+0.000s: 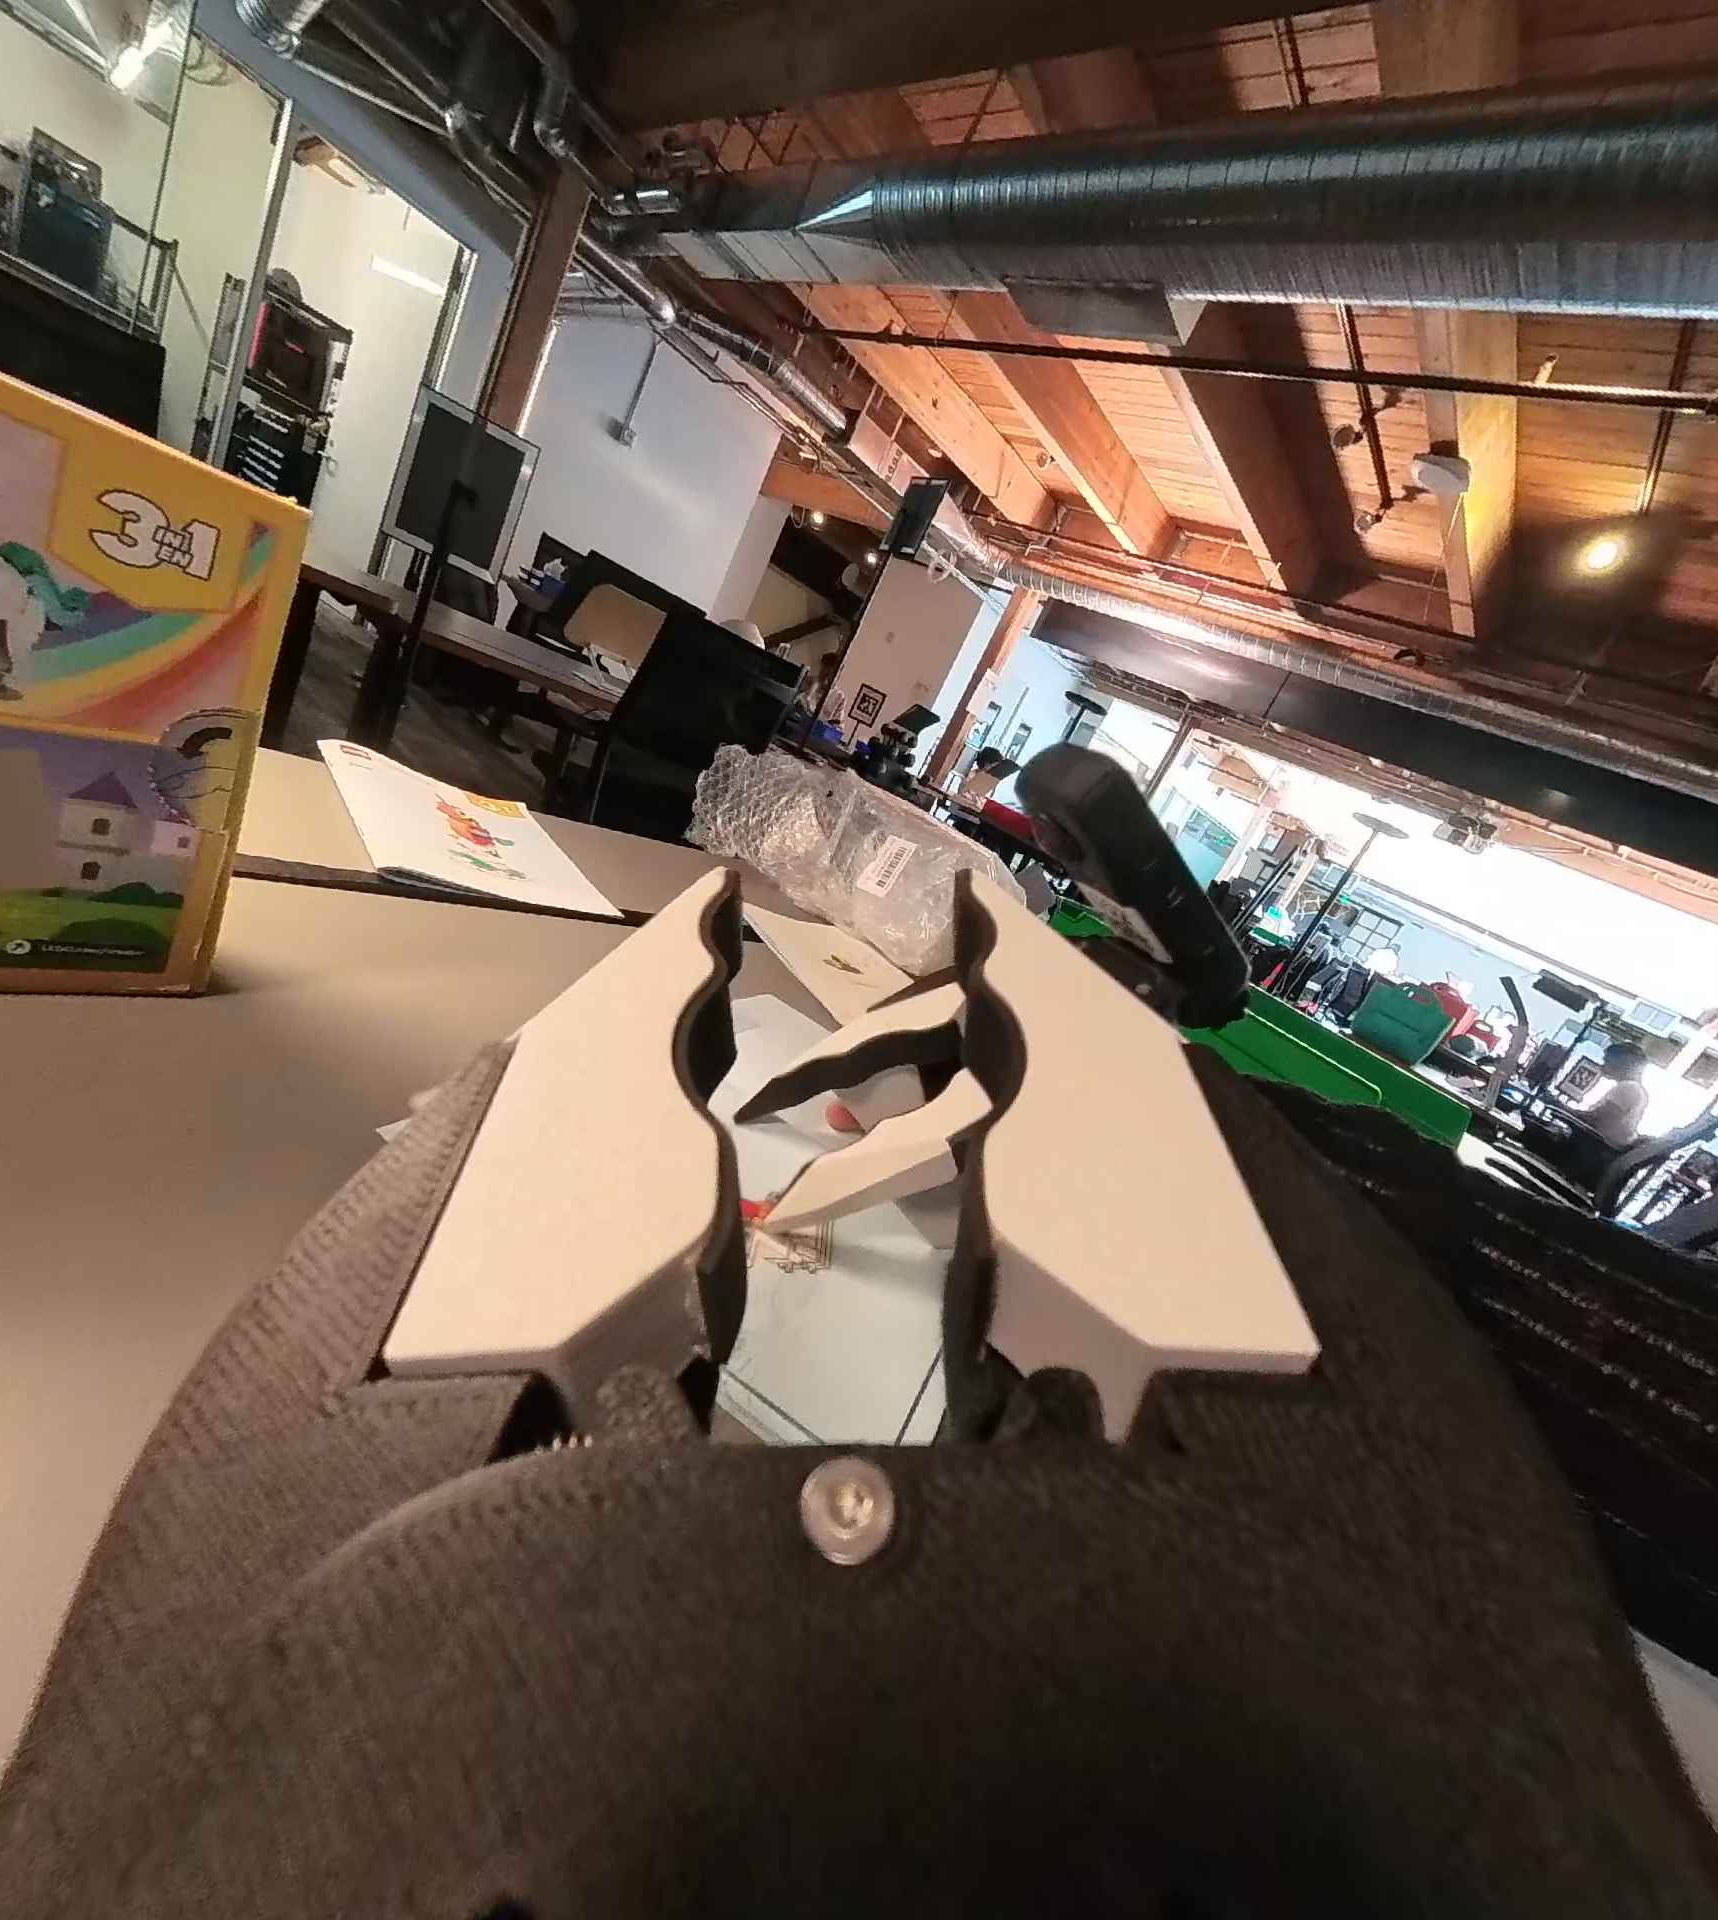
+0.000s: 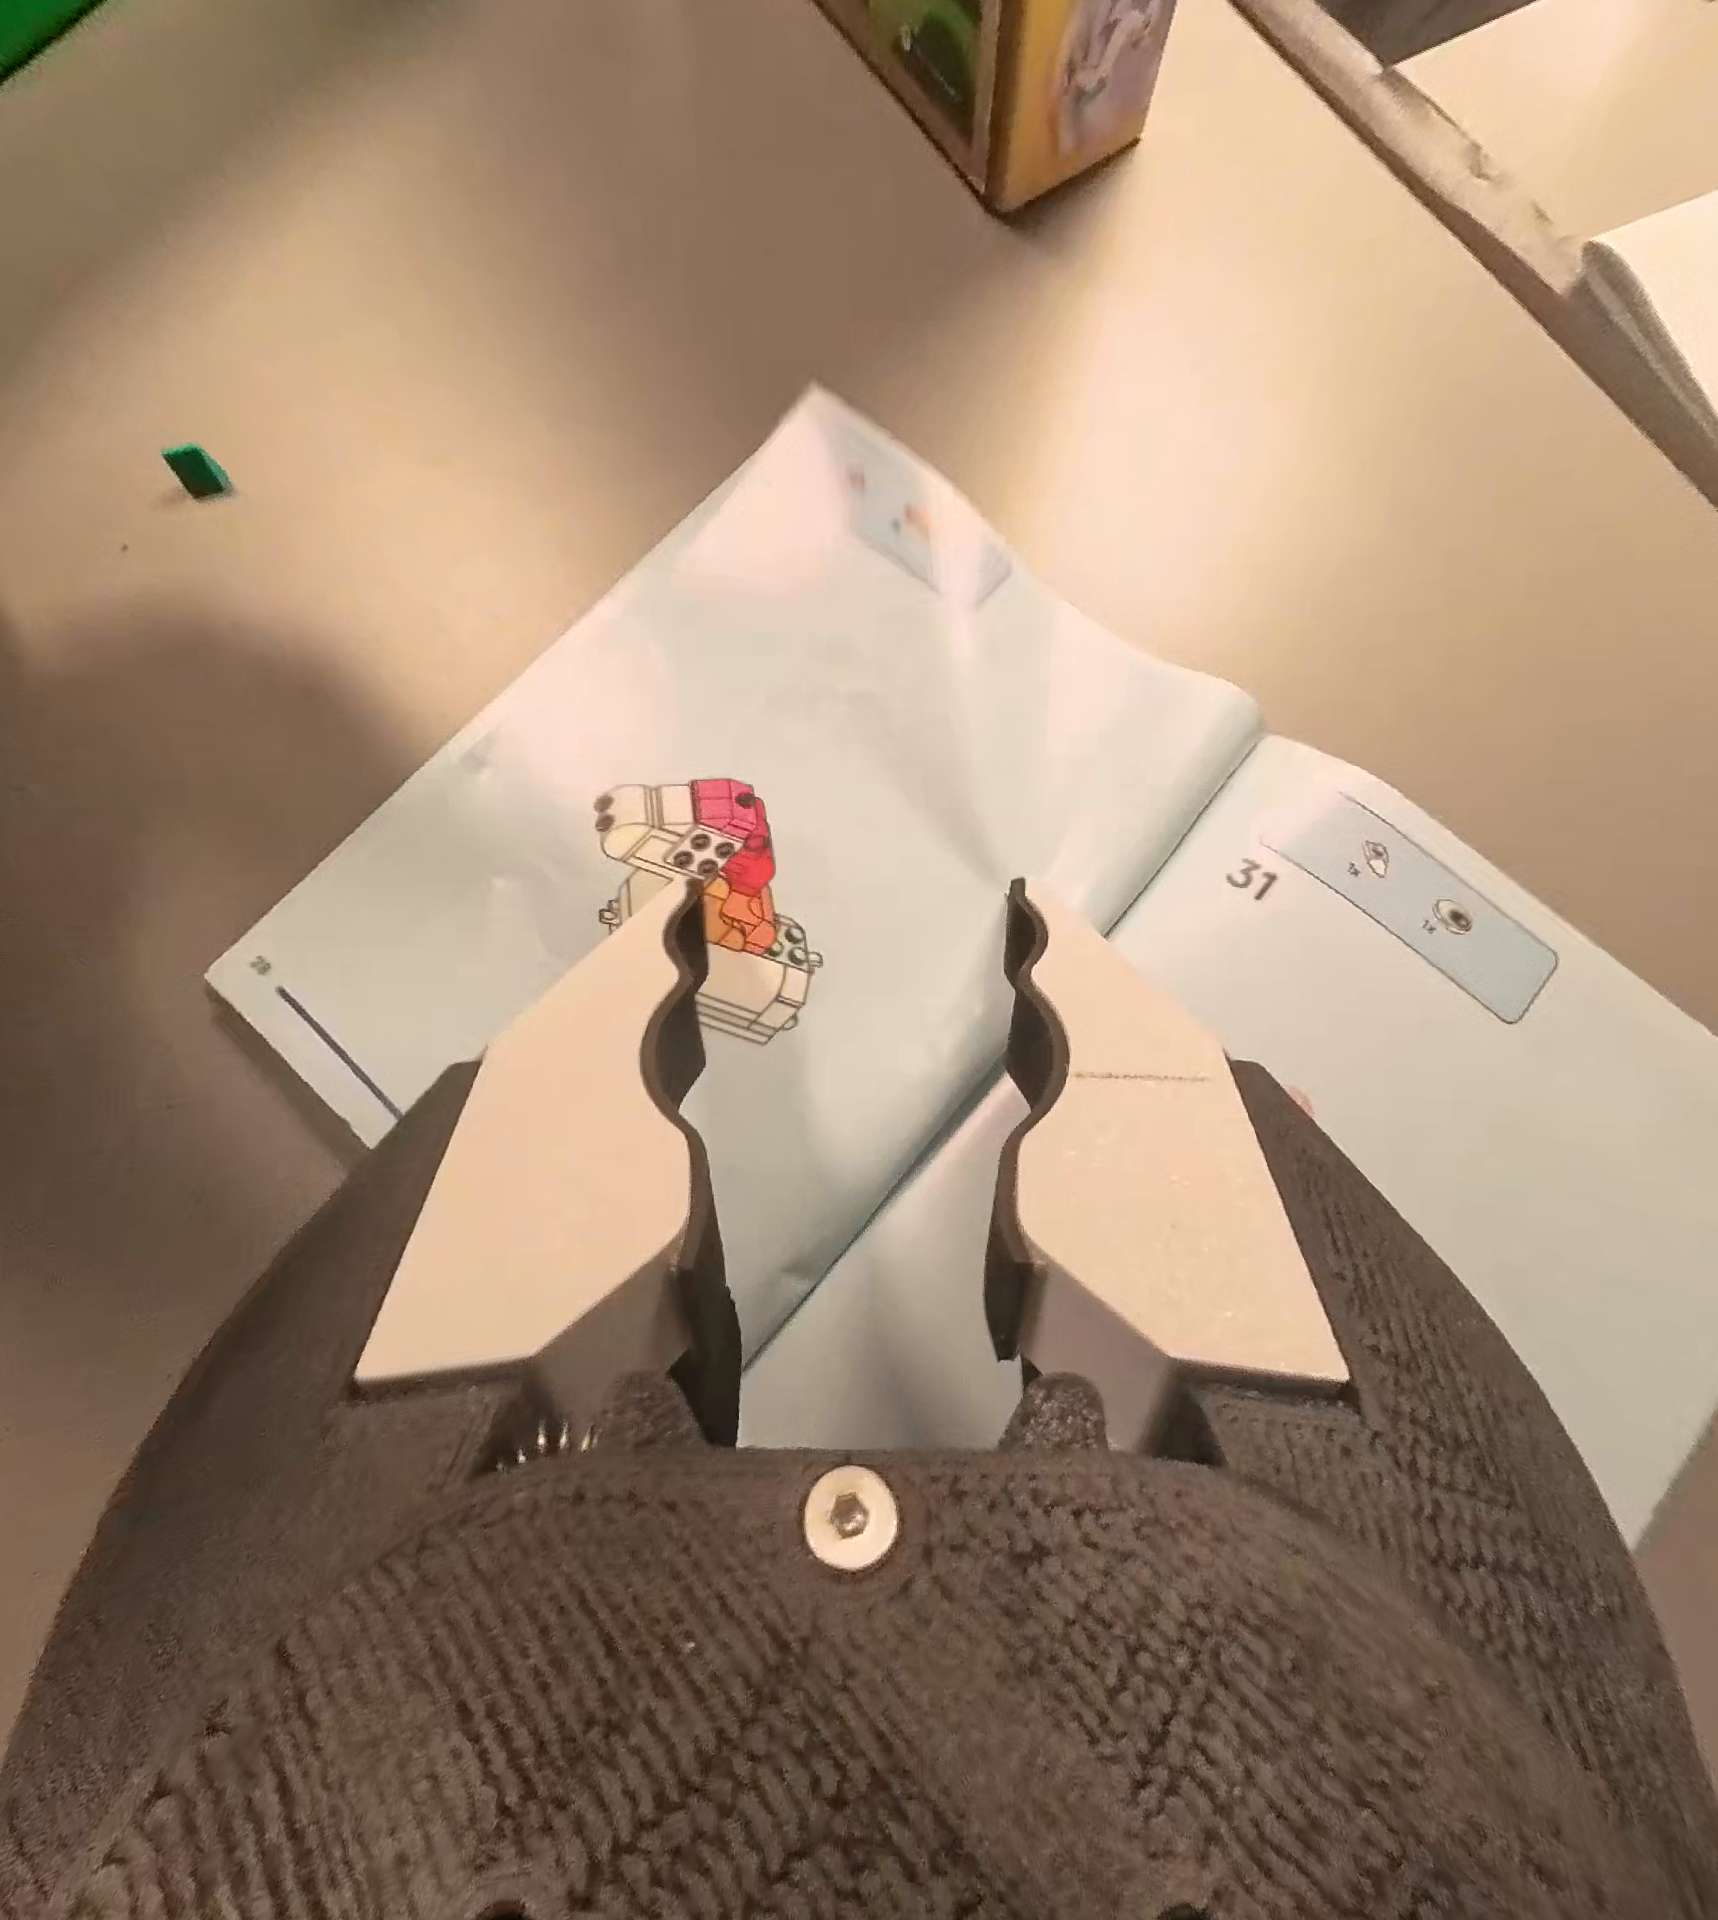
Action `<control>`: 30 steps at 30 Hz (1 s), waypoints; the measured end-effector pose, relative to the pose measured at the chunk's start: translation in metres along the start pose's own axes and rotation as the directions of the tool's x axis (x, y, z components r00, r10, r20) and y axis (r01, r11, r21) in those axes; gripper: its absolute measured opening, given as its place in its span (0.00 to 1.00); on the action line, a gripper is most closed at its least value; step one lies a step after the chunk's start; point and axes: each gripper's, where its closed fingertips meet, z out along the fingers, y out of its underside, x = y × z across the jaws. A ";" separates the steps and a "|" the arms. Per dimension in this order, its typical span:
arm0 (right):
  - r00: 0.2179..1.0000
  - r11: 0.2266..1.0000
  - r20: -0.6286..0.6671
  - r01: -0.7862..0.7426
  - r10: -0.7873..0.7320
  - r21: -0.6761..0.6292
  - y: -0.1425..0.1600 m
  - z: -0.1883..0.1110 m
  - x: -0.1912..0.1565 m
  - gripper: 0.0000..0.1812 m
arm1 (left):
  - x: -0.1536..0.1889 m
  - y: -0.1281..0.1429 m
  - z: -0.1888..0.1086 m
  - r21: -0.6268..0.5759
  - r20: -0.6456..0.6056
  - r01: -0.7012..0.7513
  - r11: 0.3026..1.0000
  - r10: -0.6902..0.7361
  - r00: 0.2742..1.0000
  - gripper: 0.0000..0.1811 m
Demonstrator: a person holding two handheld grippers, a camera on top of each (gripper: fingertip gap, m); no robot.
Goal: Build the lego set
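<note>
Left gripper (image 1: 847, 914): fingers spread, nothing between them; held low over the table, aimed across it toward the room.
Right gripper (image 2: 857, 899): fingers parted and bare; pointed down at the open booklet. Also in the left wrist view (image 1: 870, 1117), beyond the left fingers, tips just above the page.
Instruction booklet (image 2: 938, 727): lying open on the table, pale blue pages, one page bowed upward near the spine; printed drawing of a white, pink and orange brick build partly behind the right gripper's left finger (image 2: 564, 1091).
Green brick (image 2: 197, 470): small, alone on the table, well apart from the booklet's far-left side.
Set box (image 1: 76, 717): yellow, upright on the table, left of the left gripper.
Second booklet (image 1: 460, 831): closed, flat, beyond the box.
Bubble wrap bundle (image 1: 834, 842): farther back on the table.
Green tray (image 1: 1354, 1081): at the table's right, near the right gripper's black body.
Table (image 2: 522, 312): beige, matte.
</note>
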 end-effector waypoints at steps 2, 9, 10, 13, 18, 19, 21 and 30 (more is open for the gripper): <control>1.000 1.000 0.012 0.014 -0.014 0.007 0.001 0.000 -0.001 0.32 | 0.002 0.001 0.000 -0.003 -0.006 -0.002 1.000 0.002 1.000 0.22; 0.989 0.996 0.133 0.056 -0.065 0.071 0.004 -0.004 -0.008 0.38 | 0.007 -0.004 -0.001 0.014 -0.009 -0.067 0.998 0.067 0.998 0.22; 0.986 0.995 0.148 0.069 -0.079 0.072 0.004 -0.005 -0.010 0.40 | 0.007 -0.006 -0.002 0.020 -0.006 -0.073 0.997 0.073 0.997 0.22; 0.974 0.991 0.187 0.116 -0.128 0.070 0.007 -0.006 -0.015 0.46 | 0.007 -0.008 -0.003 0.030 -0.001 -0.074 0.997 0.074 0.997 0.22; 0.951 0.971 0.199 0.229 -0.238 0.067 0.009 -0.007 -0.024 0.49 | 0.001 -0.009 -0.004 0.040 0.015 -0.048 0.998 0.047 0.999 0.22; 0.945 0.968 0.209 0.241 -0.251 0.073 0.006 -0.007 -0.028 0.48 | 0.000 -0.008 -0.003 0.038 0.016 -0.038 0.999 0.037 0.999 0.22; 0.930 0.962 0.250 0.248 -0.268 0.111 -0.001 -0.009 -0.040 0.46 | -0.001 -0.007 -0.003 0.034 0.014 -0.022 0.999 0.021 1.000 0.22; 0.909 0.952 0.283 0.290 -0.306 0.096 0.005 -0.001 -0.055 0.45 | -0.002 -0.004 -0.002 0.027 0.007 0.005 1.000 -0.005 1.000 0.22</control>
